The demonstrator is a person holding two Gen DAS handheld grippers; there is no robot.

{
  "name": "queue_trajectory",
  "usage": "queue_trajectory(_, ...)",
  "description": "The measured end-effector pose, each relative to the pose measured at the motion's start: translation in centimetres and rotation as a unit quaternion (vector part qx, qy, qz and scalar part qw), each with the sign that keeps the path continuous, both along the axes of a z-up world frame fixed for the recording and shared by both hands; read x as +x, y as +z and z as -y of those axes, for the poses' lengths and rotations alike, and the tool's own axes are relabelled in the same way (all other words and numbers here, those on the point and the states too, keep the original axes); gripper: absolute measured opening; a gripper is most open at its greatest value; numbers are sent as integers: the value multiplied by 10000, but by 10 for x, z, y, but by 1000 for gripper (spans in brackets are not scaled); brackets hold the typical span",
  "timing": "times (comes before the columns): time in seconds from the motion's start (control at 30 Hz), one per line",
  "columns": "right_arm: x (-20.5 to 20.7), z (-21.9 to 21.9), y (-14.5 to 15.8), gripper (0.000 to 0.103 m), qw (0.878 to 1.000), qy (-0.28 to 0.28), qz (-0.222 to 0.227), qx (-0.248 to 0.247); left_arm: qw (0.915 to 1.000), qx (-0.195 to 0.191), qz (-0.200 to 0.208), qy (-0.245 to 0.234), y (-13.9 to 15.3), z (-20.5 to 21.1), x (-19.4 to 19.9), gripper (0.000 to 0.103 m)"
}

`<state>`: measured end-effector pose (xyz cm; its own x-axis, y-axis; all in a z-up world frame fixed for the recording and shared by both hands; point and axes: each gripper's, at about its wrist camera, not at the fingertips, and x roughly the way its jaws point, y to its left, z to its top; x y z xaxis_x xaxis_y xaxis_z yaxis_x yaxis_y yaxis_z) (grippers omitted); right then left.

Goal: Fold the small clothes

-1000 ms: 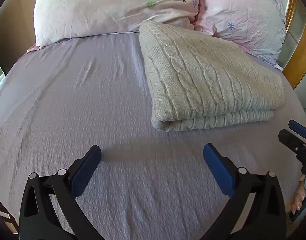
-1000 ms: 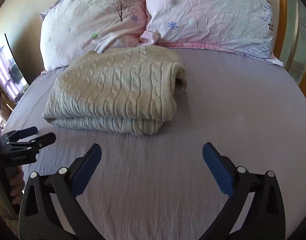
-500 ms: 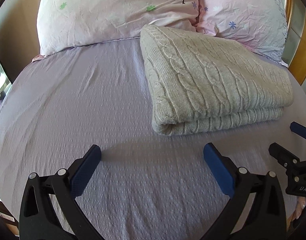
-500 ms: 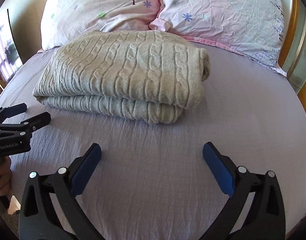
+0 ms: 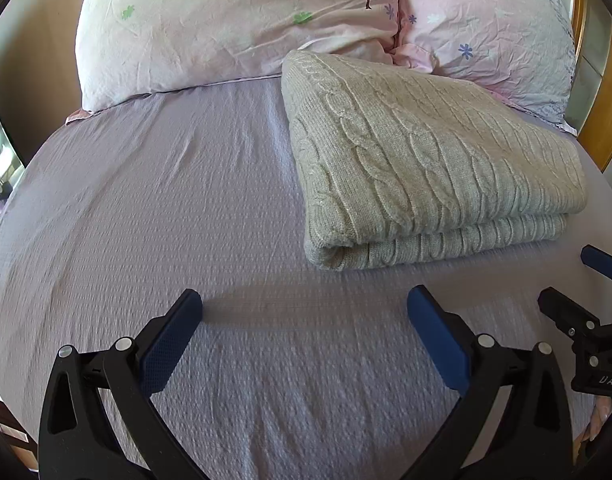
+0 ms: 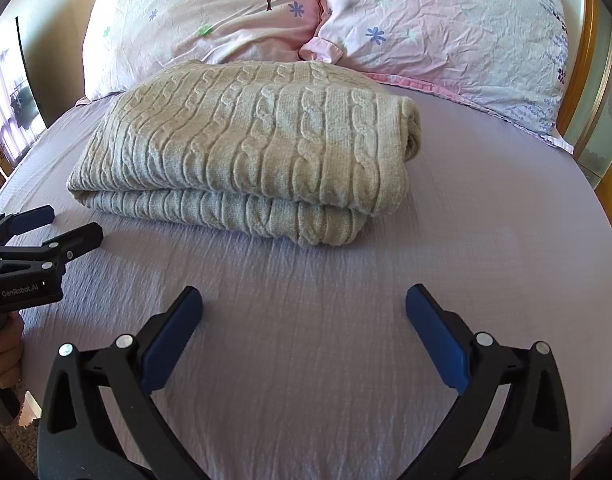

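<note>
your left gripper [image 5: 304, 307] has its jaws spread wide over the sheet [image 5: 145, 208], holding nothing. your right gripper [image 6: 304, 305] is likewise spread and empty, apart from the folded sweater [image 6: 249, 144].

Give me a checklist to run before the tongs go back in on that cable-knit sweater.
1. Left tongs open, nothing held: ok.
2. Right tongs open, nothing held: ok.
3. Cable-knit sweater folded in layers, lying flat on the lilac bedsheet: ok.
4. Both tongs clear of the sweater, sheet showing between: ok.
5. Pillows touching the sweater's far edge: cannot tell.
6. Sleeves tucked inside the fold: cannot tell.
</note>
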<state>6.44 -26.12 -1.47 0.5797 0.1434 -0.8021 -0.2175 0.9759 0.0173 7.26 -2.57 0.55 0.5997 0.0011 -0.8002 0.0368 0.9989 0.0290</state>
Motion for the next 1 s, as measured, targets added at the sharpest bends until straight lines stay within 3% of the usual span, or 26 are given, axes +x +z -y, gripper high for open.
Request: queue_trajectory(1.0,0,0,0,101,10000,-14,-1,0,10000,-2,2,13,0,0,0,102)
